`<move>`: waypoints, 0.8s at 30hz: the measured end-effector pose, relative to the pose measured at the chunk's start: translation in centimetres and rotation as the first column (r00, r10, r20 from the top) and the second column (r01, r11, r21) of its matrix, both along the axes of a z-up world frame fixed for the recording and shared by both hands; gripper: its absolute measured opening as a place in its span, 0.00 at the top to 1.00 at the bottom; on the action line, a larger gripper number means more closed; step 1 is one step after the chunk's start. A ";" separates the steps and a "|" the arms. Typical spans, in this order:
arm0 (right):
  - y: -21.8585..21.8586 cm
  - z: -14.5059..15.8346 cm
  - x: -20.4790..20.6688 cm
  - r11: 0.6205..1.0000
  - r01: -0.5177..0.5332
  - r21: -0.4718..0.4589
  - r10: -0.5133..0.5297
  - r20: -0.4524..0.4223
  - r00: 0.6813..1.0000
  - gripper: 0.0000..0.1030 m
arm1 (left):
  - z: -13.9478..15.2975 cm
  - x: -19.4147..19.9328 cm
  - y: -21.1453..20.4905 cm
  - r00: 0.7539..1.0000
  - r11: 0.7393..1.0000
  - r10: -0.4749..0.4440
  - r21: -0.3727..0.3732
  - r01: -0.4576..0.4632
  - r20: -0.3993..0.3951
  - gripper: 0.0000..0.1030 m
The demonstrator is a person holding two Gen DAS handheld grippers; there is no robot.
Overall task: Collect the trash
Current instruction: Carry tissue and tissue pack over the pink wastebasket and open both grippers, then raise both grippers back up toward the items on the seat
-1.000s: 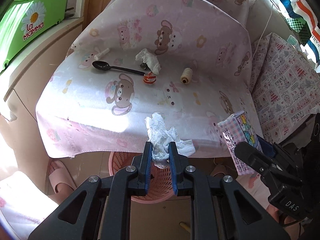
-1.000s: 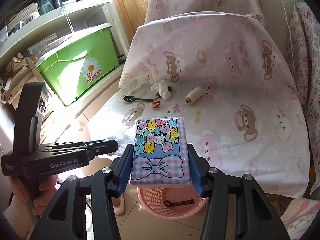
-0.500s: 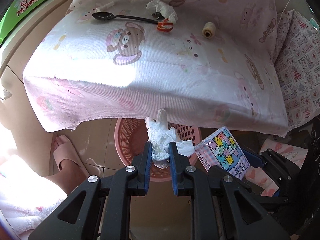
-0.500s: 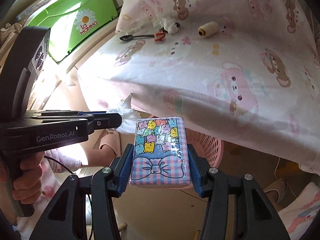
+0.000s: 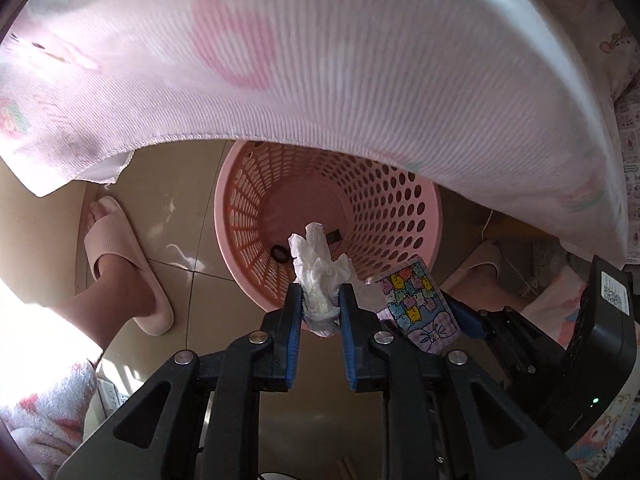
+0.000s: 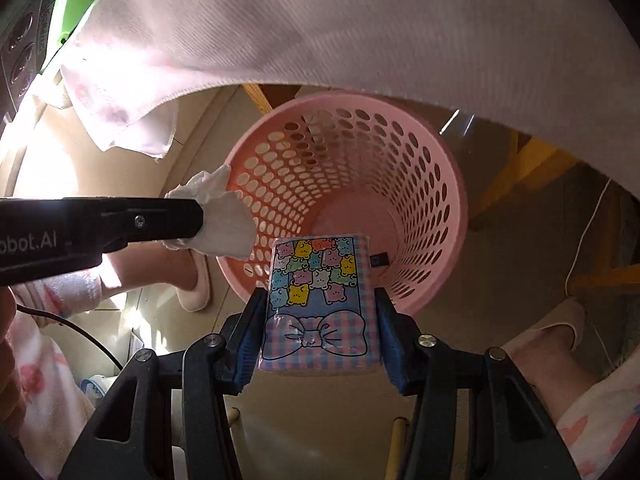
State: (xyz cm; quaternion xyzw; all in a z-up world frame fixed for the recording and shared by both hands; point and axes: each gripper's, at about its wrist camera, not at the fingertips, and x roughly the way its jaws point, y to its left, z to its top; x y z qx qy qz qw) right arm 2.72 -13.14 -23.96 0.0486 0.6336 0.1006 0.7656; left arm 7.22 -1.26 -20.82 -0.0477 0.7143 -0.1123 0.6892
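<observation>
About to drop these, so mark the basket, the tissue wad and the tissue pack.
basket [image 6: 448,184]: right wrist view, on its perforated wall.
tissue wad [image 5: 318,268]: left wrist view, on the crumpled middle.
tissue pack [image 6: 316,296]: right wrist view, on its printed face.

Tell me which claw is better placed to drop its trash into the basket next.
Probably the left claw: its crumpled tissue hangs over the pink basket mouth. The right claw holds the tissue pack nearer the rim, only partly over the opening.
</observation>
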 end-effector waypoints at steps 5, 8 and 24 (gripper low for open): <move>-0.1 -2.3 0.5 0.999 -0.002 -0.033 0.001 -0.026 1.000 0.47 | -2.8 0.4 -0.2 0.999 0.998 0.006 0.058 -0.003 -0.048 0.83; 0.0 -2.9 0.9 1.000 0.010 -0.028 -0.011 -0.027 1.000 0.47 | -3.8 0.5 -0.1 0.998 0.996 0.017 0.091 -0.012 -0.058 0.83; 0.2 -2.7 1.3 0.998 0.025 -0.063 -0.024 0.020 1.000 0.33 | -3.0 0.7 2.0 0.993 0.993 0.082 0.091 -0.074 -0.087 0.61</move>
